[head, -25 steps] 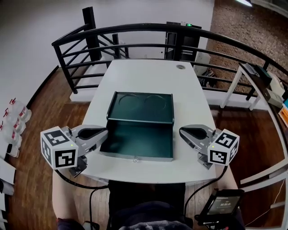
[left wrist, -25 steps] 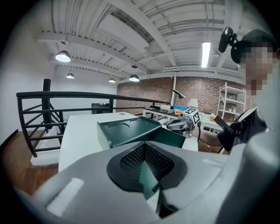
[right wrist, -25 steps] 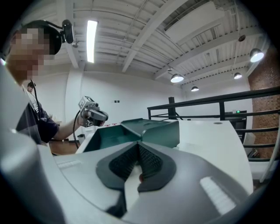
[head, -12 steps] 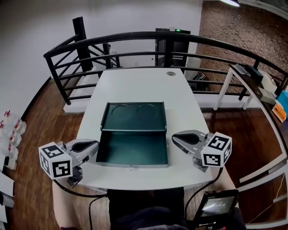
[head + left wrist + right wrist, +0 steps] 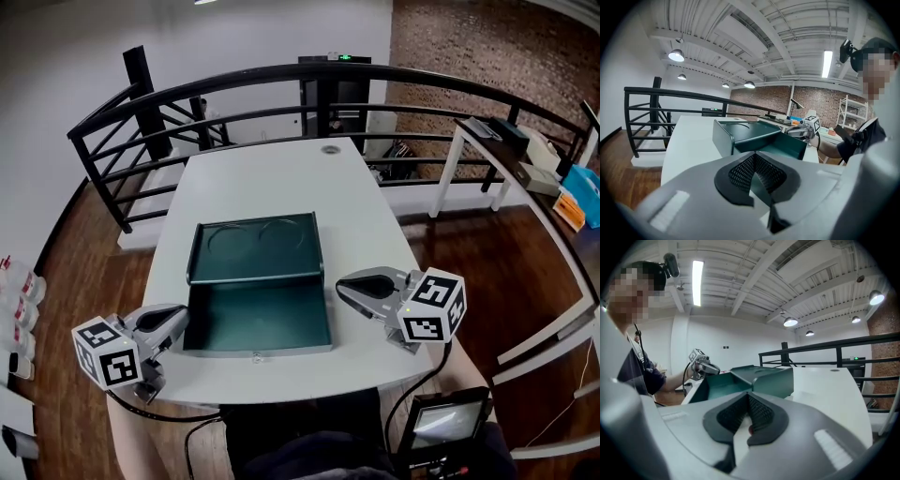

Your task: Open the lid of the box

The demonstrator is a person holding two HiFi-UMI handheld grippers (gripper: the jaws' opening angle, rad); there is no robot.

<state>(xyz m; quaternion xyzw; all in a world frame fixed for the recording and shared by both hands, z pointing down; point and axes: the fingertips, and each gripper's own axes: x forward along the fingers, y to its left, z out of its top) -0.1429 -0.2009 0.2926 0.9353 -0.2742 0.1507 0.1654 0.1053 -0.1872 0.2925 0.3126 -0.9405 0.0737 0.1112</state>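
A dark green box (image 5: 258,321) lies open on the white table (image 5: 281,178). Its lid (image 5: 255,246) is folded back flat behind the base, inner side up. In the head view my left gripper (image 5: 178,317) rests at the box's front left corner, jaws together and holding nothing. My right gripper (image 5: 345,284) sits just off the box's right side, also shut and empty. The box (image 5: 759,138) lies ahead of the left gripper (image 5: 757,176) in the left gripper view. In the right gripper view the box (image 5: 750,380) lies beyond the right gripper (image 5: 747,418).
A black railing (image 5: 281,80) curves round the far side of the table. A round grommet (image 5: 330,149) sits near the table's far edge. A small screen (image 5: 441,422) hangs by the person's right side. A side table (image 5: 506,141) with items stands at the right.
The head view has swung, so the table and box sit lower and further left. Both grippers stay beside the open box; the left one is slightly nearer the table's front edge.
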